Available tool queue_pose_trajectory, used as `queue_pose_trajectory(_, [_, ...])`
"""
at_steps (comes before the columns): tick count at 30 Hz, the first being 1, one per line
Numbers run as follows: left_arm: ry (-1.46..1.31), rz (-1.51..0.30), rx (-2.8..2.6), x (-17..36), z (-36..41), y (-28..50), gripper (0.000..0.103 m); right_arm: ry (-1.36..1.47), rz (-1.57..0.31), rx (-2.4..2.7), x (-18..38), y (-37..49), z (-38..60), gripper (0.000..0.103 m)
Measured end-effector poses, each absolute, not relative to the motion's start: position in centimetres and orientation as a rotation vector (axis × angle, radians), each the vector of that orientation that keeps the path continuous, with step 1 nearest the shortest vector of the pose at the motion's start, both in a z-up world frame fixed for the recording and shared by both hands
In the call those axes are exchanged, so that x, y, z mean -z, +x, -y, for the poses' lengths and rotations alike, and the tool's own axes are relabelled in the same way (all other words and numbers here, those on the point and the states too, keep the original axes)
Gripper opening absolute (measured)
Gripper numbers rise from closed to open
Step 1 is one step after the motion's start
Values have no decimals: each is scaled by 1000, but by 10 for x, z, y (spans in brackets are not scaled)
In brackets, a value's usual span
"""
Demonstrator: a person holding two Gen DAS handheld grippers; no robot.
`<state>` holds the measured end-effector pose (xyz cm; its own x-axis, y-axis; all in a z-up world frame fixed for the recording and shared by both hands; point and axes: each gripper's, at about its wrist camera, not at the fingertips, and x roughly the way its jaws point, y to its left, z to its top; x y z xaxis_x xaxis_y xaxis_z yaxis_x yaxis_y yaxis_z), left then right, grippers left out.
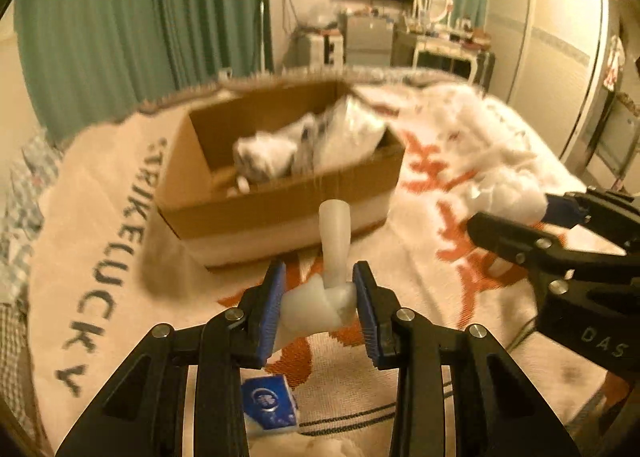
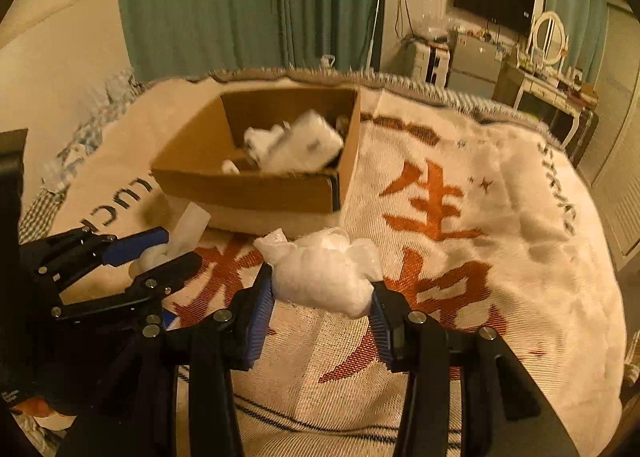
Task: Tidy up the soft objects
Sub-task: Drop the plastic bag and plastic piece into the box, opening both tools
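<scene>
With the left gripper (image 1: 319,299) pinching a knotted white cloth (image 1: 334,257) and the right gripper (image 2: 322,297) pinching a white plastic bag (image 2: 324,269), carry both over the far cardboard box (image 2: 256,193) rim before letting go.

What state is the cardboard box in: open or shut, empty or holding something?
Open and partly filled. The cardboard box has no lid over it, and white soft items lie inside, bare cardboard floor showing beside them.

Left gripper (image 1: 319,303): low centre of its own view, jaws closed partway on a white knotted foam strip (image 1: 325,299), blue pads touching both sides.
Right gripper (image 2: 323,299): low centre of its own view, jaws pressed on a white stuffed plastic bag (image 2: 324,271), which bulges above the pads.
</scene>
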<state>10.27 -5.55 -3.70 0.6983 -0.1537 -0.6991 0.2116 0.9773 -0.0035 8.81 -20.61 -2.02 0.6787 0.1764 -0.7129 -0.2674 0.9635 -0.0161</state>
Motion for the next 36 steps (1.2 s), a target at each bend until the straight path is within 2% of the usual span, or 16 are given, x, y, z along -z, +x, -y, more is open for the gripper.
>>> queue_pose_trajectory(11, [83, -598, 202, -39, 40, 88, 34, -117, -642, -295, -54, 73, 194, 43])
queue_pose_trajectory(20, [74, -547, 173, -68, 25, 133, 34, -114, -593, -328, -82, 128, 178, 43])
queue_pose_trajectory(27, [54, -585, 146, -56, 14, 203, 34, -75, -632, -371, -67, 219, 164, 43])
queue_pose_trajectory(36, [96, -696, 129, 15, 18, 285, 34, -65, -767, -375, 9, 316, 154, 43])
